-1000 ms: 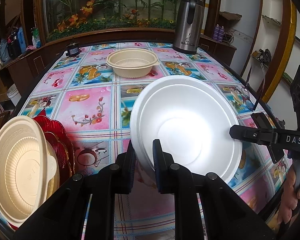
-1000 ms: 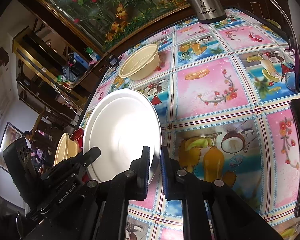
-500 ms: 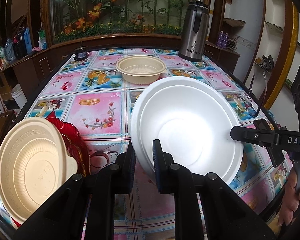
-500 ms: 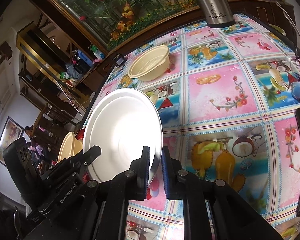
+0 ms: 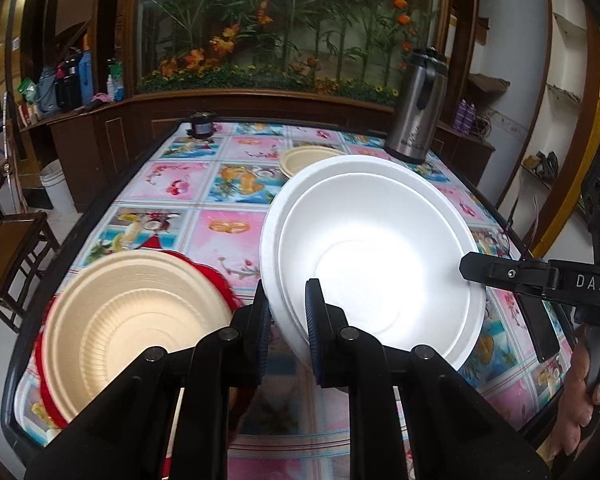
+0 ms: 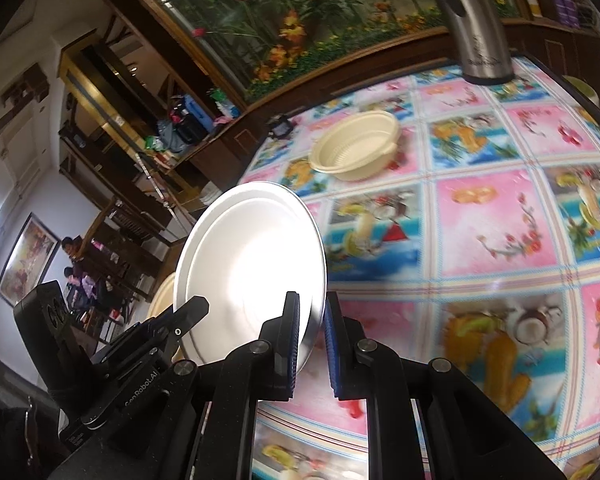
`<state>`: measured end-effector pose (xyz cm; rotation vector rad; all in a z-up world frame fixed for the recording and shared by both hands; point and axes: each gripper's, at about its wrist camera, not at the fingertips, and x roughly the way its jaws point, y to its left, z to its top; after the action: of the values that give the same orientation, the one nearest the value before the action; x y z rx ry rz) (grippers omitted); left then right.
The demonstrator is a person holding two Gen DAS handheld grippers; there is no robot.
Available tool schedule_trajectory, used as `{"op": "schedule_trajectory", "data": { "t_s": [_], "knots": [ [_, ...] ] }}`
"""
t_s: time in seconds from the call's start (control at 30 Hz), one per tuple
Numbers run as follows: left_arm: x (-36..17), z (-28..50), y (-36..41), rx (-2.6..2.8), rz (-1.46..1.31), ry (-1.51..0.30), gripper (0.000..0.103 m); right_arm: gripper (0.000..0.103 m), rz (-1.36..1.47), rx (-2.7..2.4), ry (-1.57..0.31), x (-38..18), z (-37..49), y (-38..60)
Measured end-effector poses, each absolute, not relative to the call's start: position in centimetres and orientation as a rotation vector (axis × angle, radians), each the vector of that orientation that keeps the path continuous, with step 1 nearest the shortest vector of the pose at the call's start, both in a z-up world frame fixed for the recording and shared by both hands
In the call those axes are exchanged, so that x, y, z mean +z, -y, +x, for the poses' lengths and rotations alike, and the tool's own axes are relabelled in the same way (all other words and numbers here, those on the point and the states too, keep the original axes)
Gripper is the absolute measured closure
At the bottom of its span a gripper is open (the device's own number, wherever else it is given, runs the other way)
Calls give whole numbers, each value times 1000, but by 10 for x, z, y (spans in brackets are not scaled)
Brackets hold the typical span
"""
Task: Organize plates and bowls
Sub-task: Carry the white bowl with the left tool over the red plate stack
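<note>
Here, the white foam bowl (image 5: 376, 260) is being held tilted above the counter (image 5: 220, 240), its rim pinched by both nearly closed tools, left tool (image 5: 286, 320) and right tool (image 6: 312, 340).

Two close, downward-tilted wrist views

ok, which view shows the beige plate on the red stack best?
Left wrist view. The beige plate lies face up on the red plates, its whole ribbed inside visible. In the right wrist view only a sliver of it shows, behind the white bowl and the left gripper.
</note>
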<state>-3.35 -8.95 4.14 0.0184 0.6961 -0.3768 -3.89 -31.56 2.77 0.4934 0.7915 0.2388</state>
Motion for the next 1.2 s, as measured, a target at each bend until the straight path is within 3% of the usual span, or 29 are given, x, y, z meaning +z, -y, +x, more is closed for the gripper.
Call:
{"op": "schedule_trajectory", "data": {
  "t_s": [0.33,0.63,1.2],
  "knots": [
    [49,-36,20,-244,-67,-666,89,89,410,402,-799,46,-12,245],
    [35,-33,-32,-159,-128,-695,89,89,375,509,-867,29,7,190],
    [11,-28,-49,-139,-171,-763,89,89,365,524,-945,7,15,164]
  ]
}}
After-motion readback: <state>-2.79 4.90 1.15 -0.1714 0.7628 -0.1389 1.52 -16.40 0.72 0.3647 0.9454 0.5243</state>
